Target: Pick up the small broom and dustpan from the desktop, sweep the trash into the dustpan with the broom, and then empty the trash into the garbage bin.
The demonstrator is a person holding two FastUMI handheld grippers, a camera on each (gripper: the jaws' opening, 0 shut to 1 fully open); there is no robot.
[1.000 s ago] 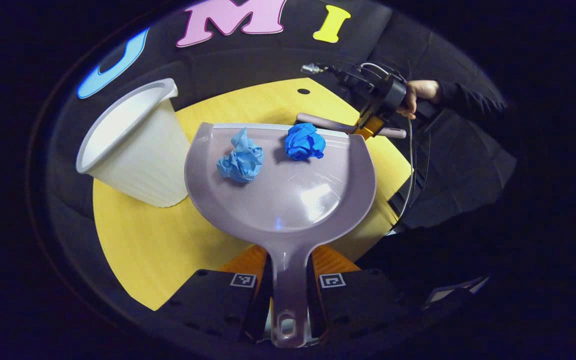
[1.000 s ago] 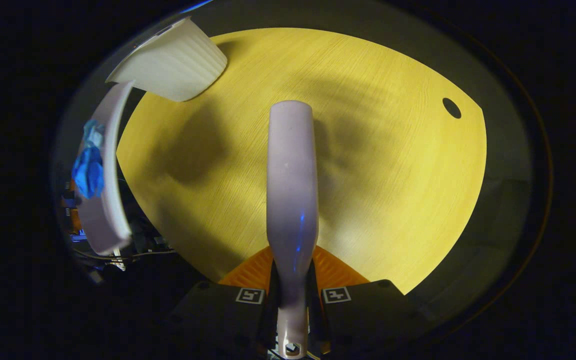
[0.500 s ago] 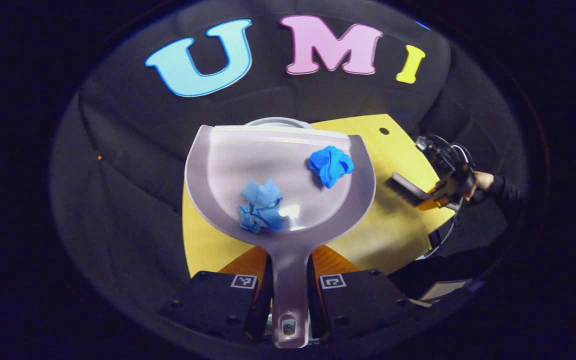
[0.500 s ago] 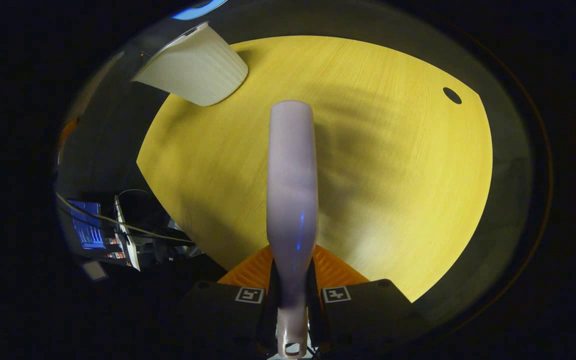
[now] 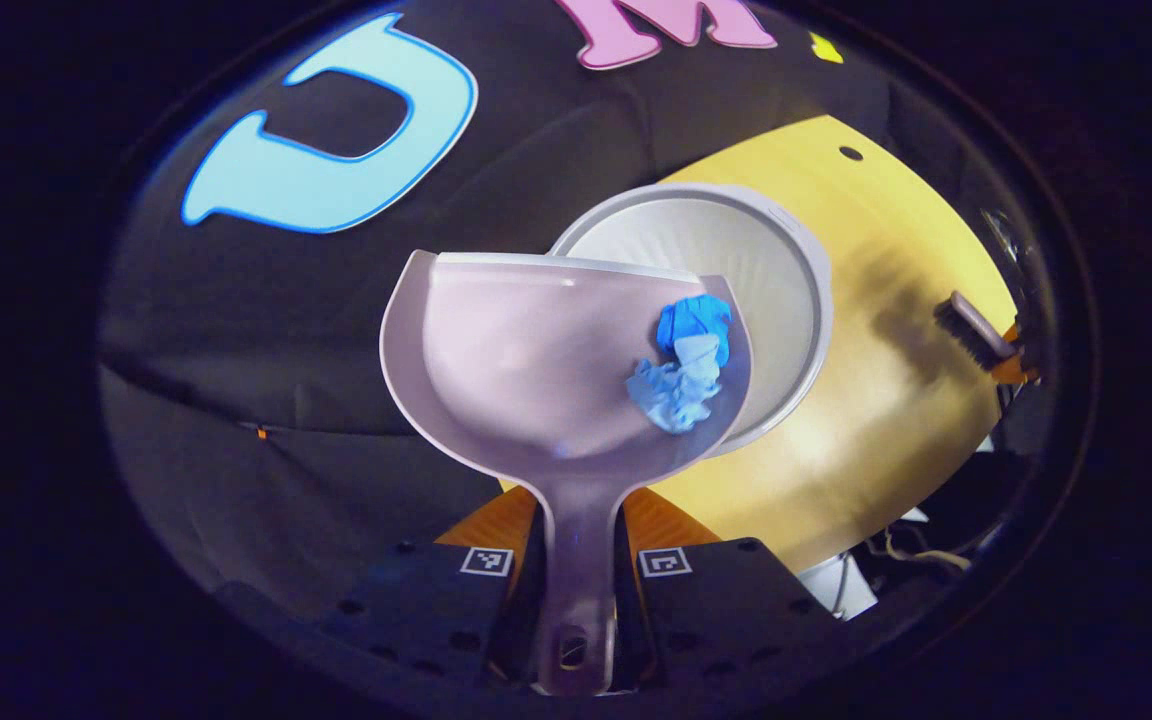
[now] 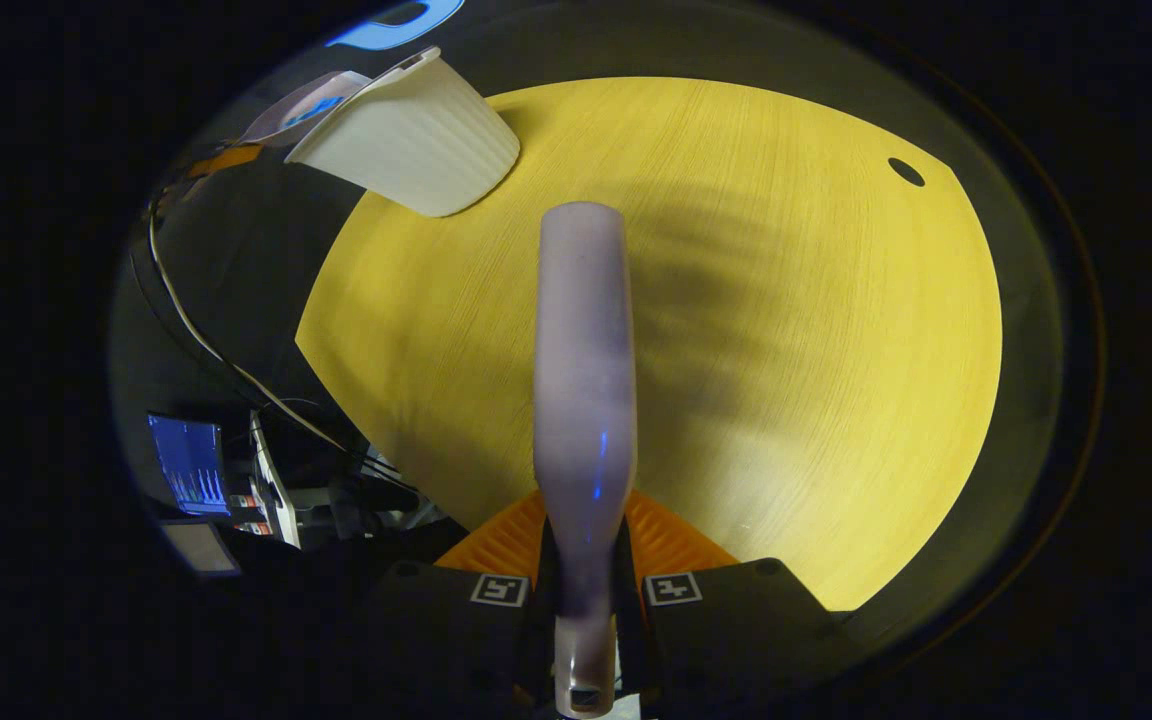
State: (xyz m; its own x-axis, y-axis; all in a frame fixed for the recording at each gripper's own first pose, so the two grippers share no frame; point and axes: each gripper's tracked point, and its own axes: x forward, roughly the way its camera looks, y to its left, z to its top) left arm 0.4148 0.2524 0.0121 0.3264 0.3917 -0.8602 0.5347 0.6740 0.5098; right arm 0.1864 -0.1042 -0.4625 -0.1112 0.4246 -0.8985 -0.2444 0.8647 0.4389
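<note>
The left claw (image 5: pixel 576 580), clenched on the handle of a pale mauve plastic dustpan (image 5: pixel 536 370), holds the pan tilted above the open mouth of a white ribbed plastic garbage bin (image 5: pixel 786 300) that stands on the yellow wood-grain worktop (image 5: pixel 896 400). Two crumpled blue paper wads (image 5: pixel 686 365) lie bunched against the pan's right wall, near its front lip and just over the bin's rim; they are in the pan, not yet in the bin.

In the right gripper view the right claw (image 6: pixel 584 590) is clamped on the handle of a small broom with a pale mauve plastic back (image 6: pixel 584 370), held out over the bare yellow surface, with the bin (image 6: pixel 416 140) well off to the upper left. The broom's dark bristled head (image 5: pixel 971 330) also appears at the right edge of the left gripper view, well apart from the pan.

By these pictures, pickup and sweeping look complete, since no trash is seen on the worktop. What appears to remain is the tipping: the wads have to slide past the lip and drop inside the rim, not beside it.
</note>
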